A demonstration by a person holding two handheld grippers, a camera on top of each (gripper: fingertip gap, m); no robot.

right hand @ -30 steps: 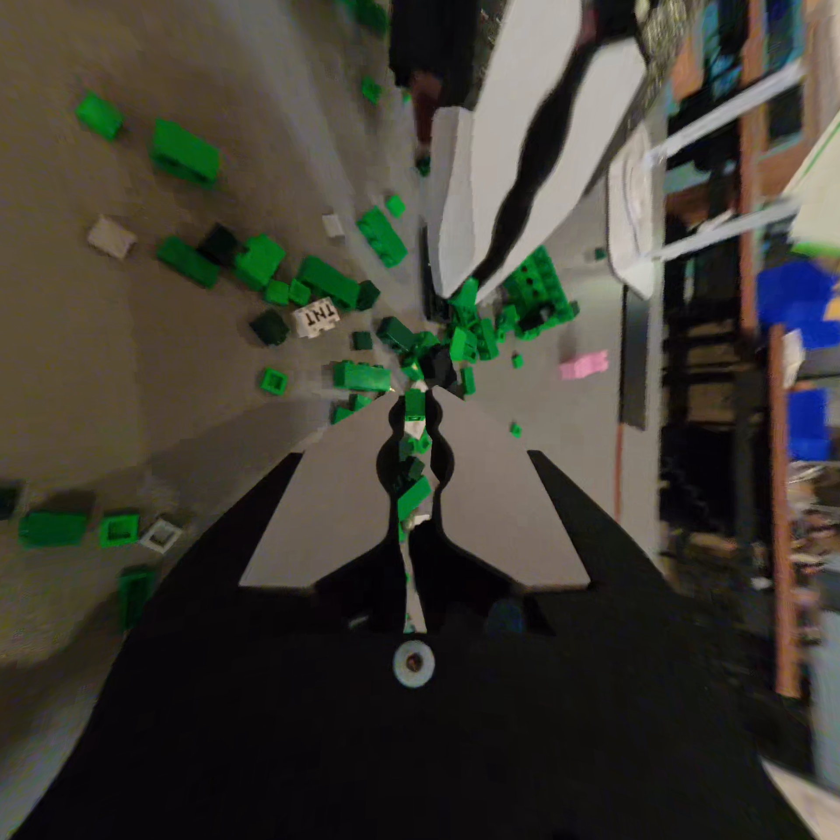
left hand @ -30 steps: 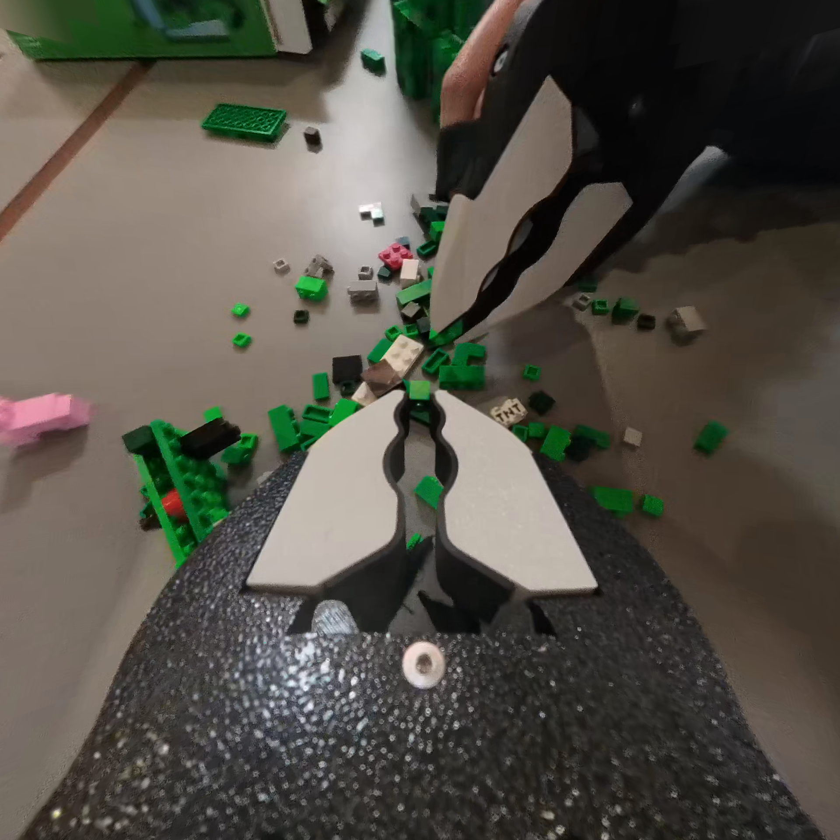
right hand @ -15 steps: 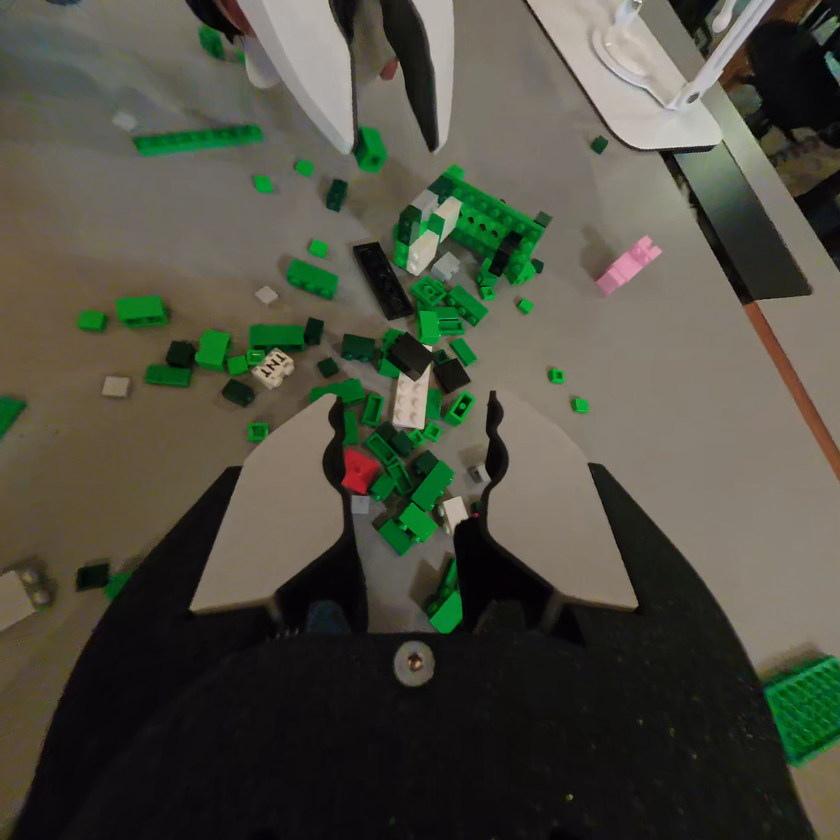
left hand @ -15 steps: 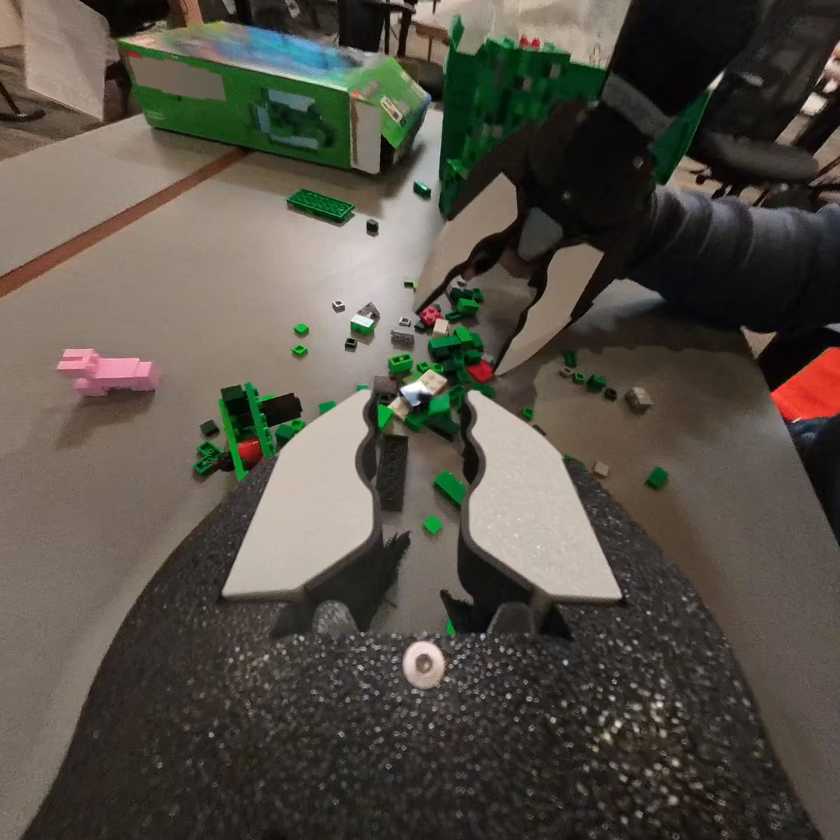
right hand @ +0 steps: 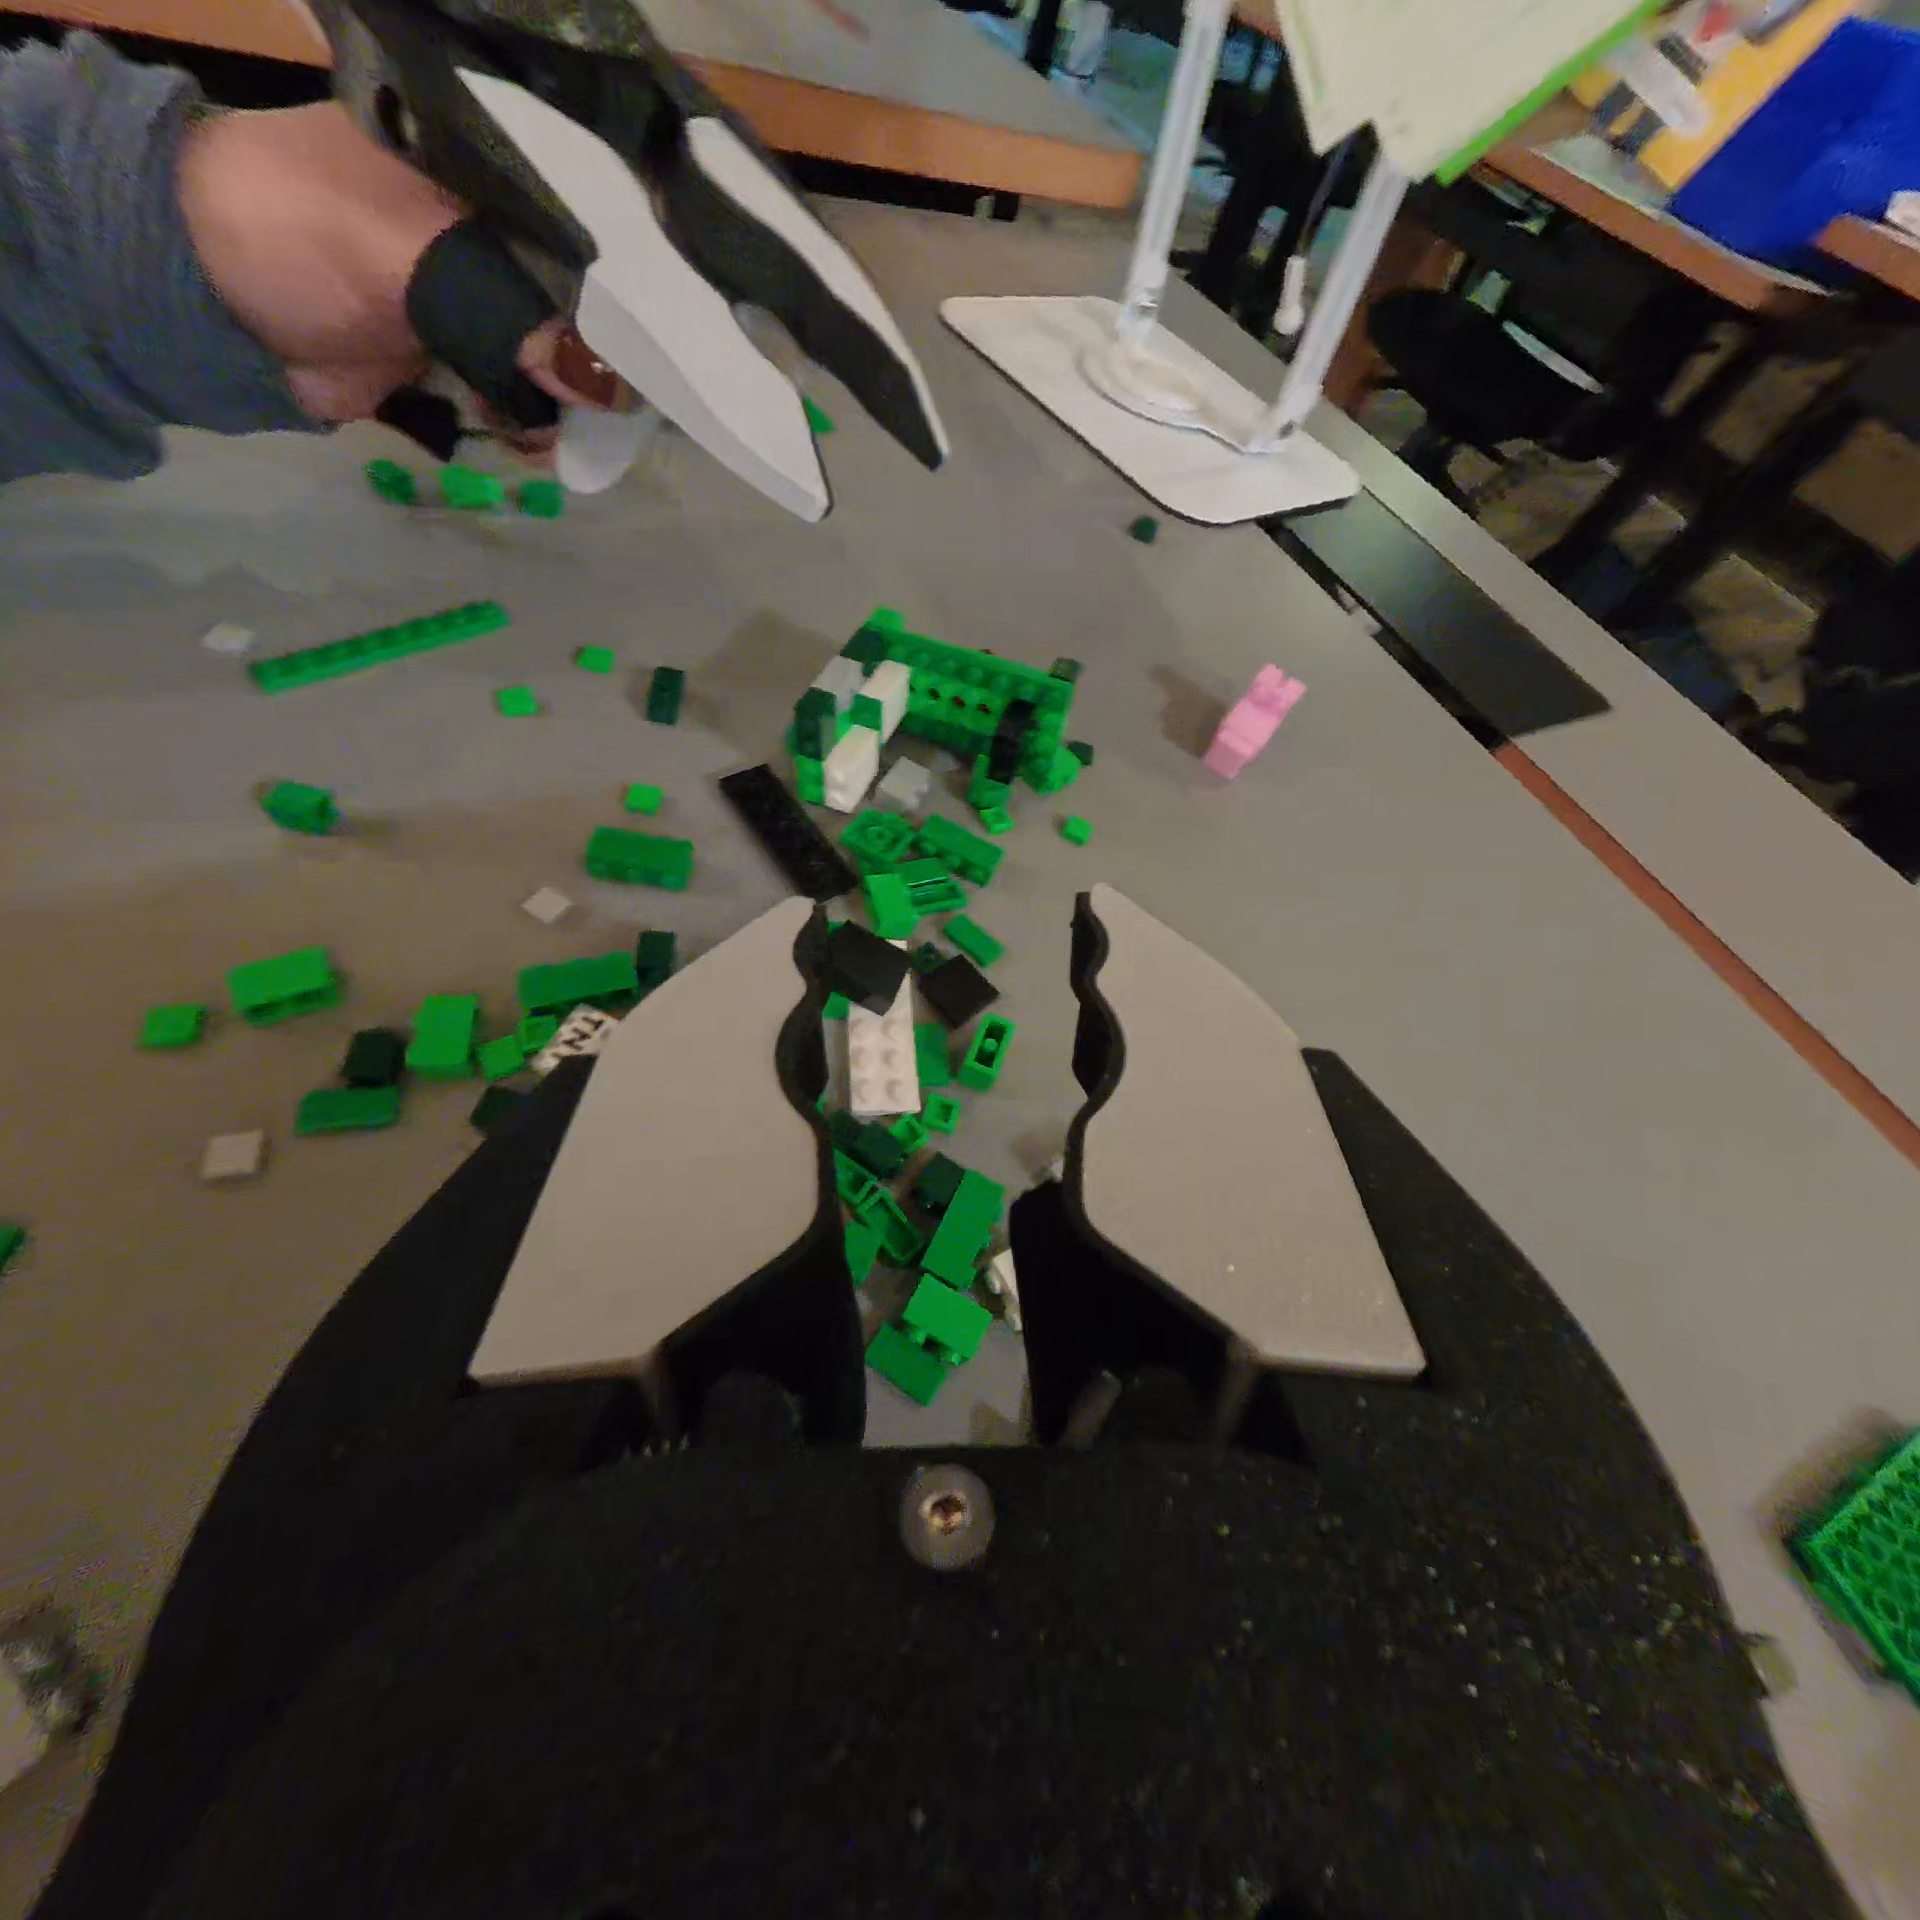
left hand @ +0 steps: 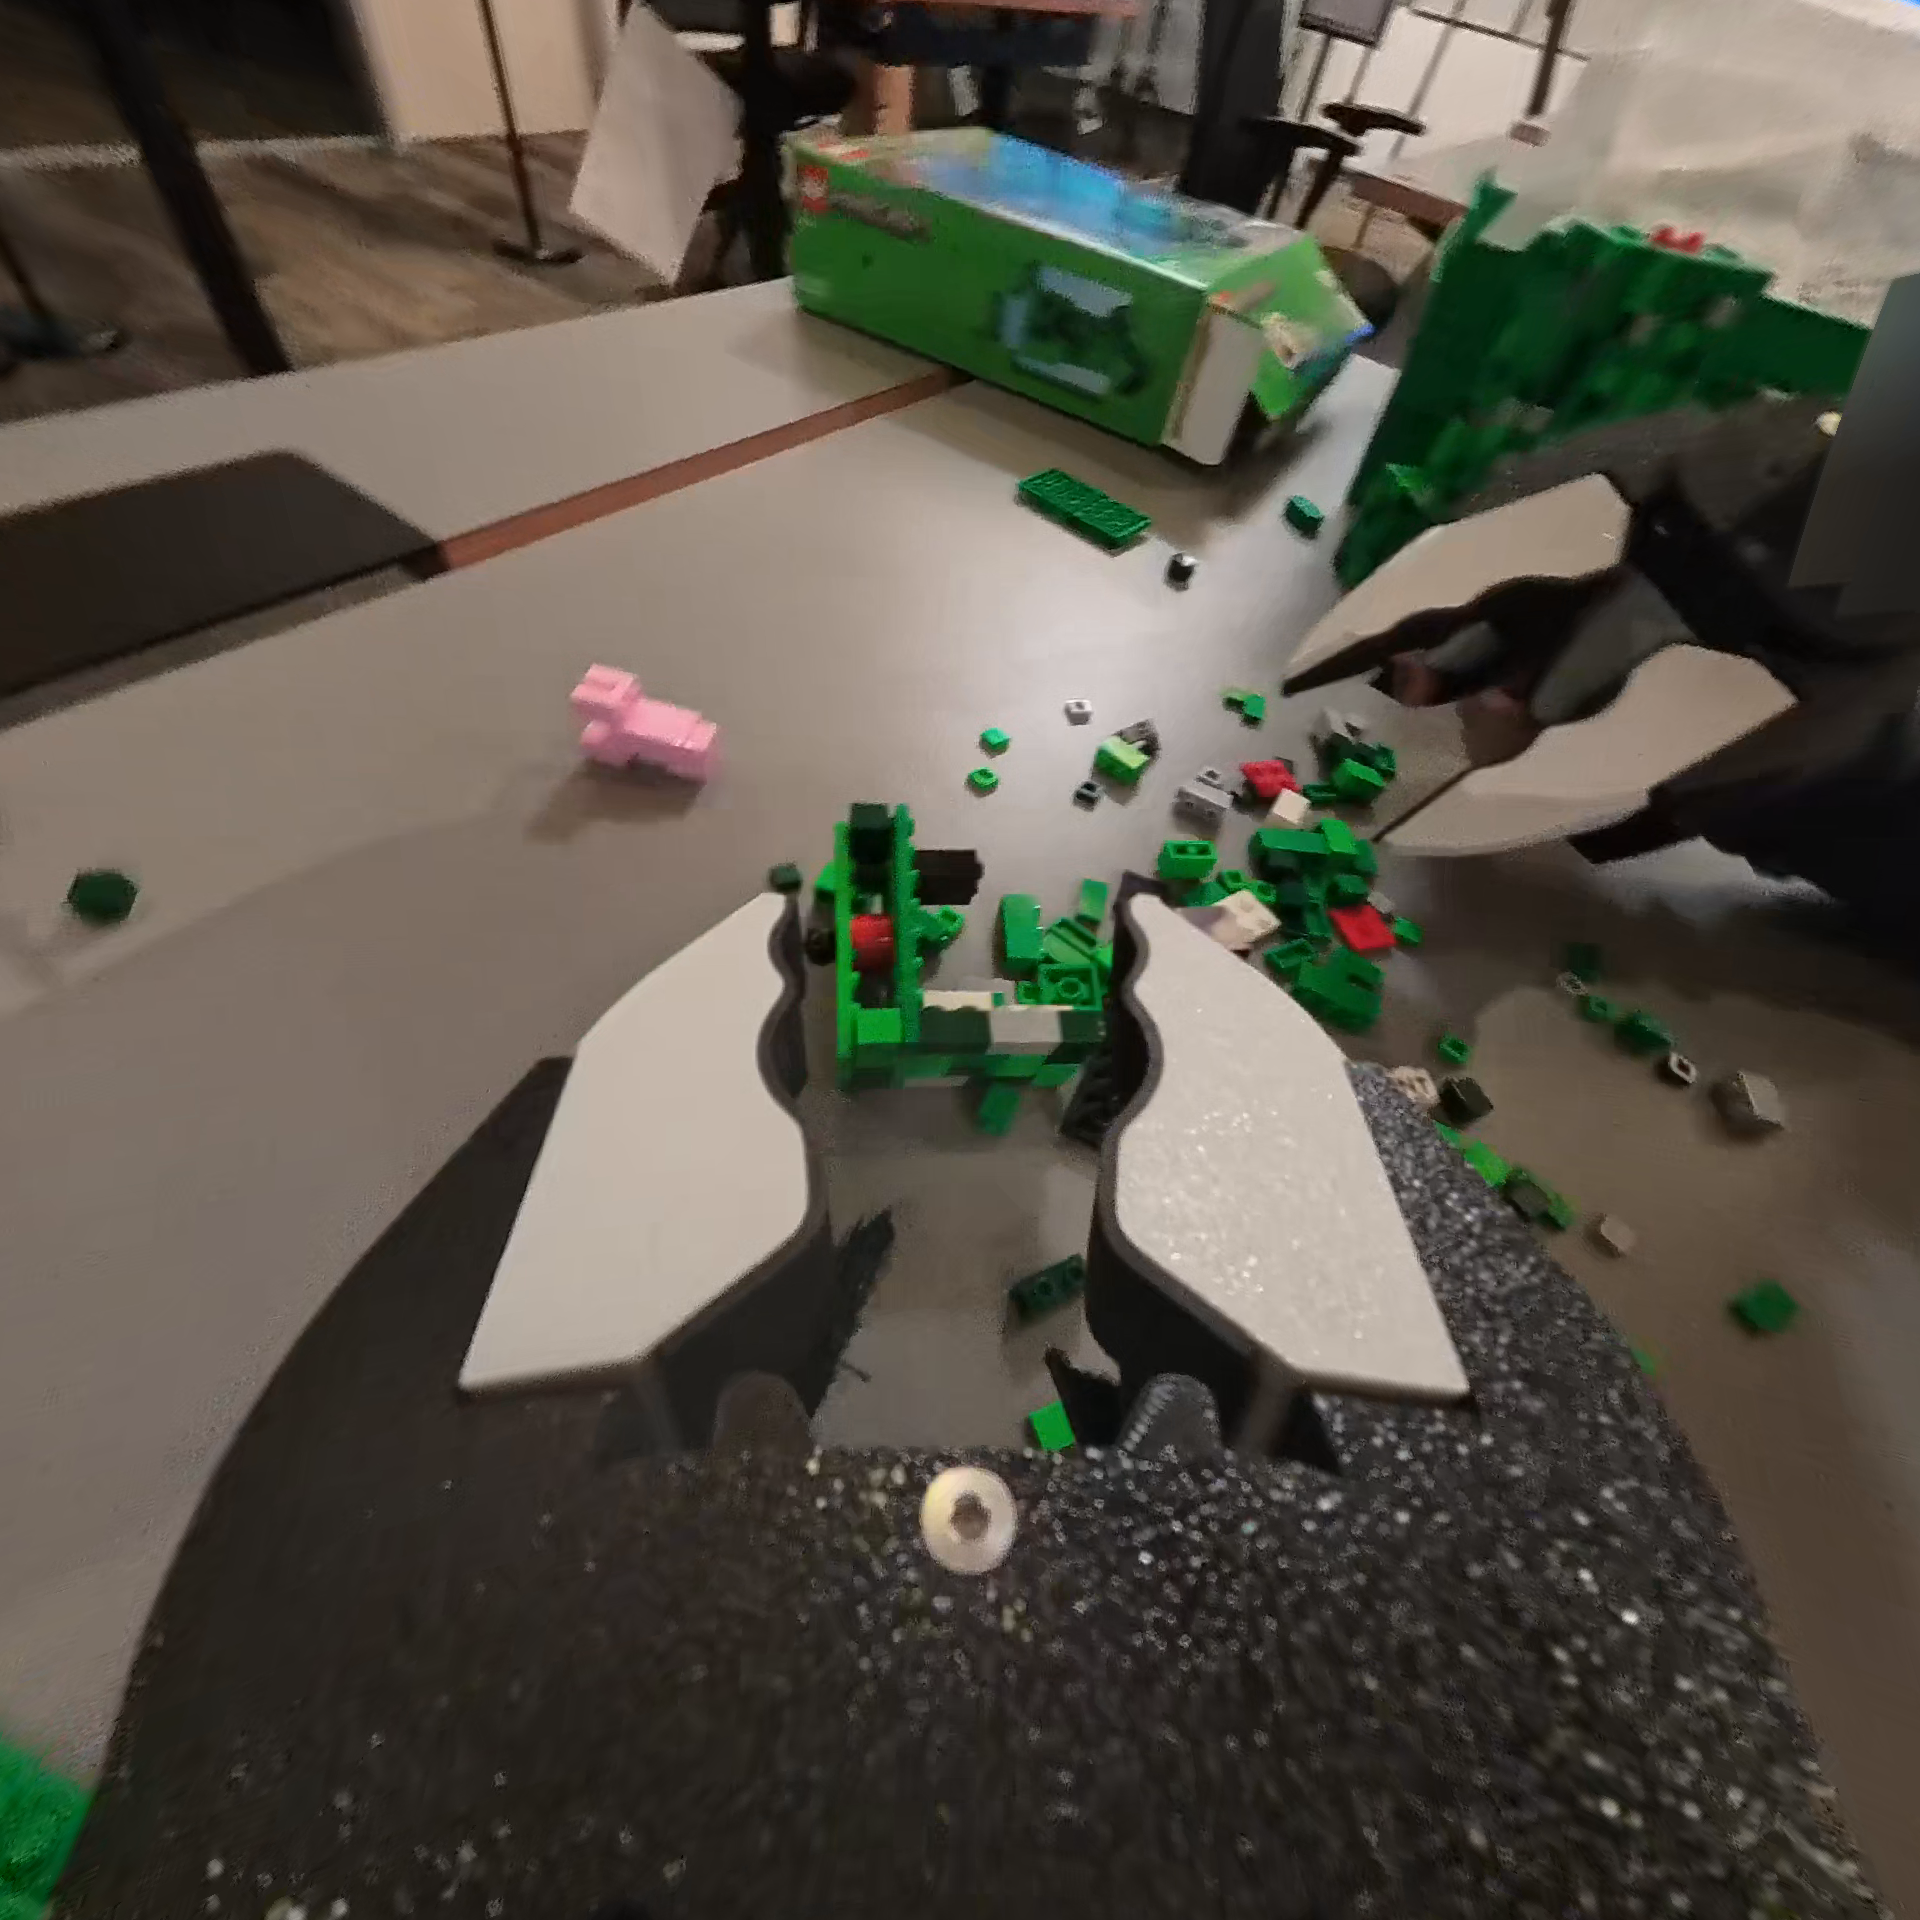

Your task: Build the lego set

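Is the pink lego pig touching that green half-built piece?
Apart. The left wrist view shows bare grey table between the pink pig and the green half-built piece.

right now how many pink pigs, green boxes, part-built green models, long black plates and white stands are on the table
pink pig: 1
green box: 1
part-built green models: 2
long black plate: 1
white stand: 1
total: 6

Wrist views face roughly opposite, sharing brick pile, pink pig
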